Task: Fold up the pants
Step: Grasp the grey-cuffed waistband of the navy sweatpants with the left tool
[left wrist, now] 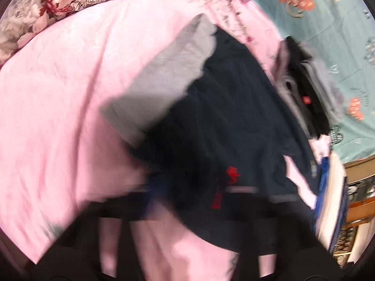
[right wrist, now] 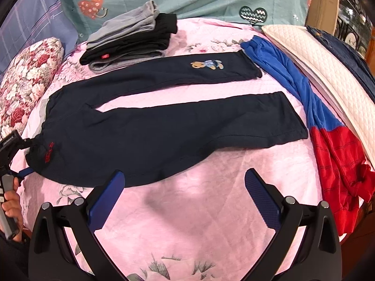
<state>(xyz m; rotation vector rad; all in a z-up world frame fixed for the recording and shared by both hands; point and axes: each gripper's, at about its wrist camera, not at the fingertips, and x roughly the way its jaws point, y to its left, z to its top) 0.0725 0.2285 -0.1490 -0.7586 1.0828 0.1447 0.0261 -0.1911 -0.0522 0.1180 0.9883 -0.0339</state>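
Note:
Dark navy pants lie flat on the pink bedspread, legs spread toward the right, a bear patch on the far leg. My right gripper is open and empty, just in front of the near leg. My left gripper is at the pants' waistband at the left, shut on the waistband corner near the red lettering. The left wrist view is blurred; it shows the navy pants with a red logo close up, and the grey lining of the waist.
A stack of folded grey and black clothes sits behind the pants. A blue and red garment and a white quilted pad lie at the right. A floral pillow is at the left.

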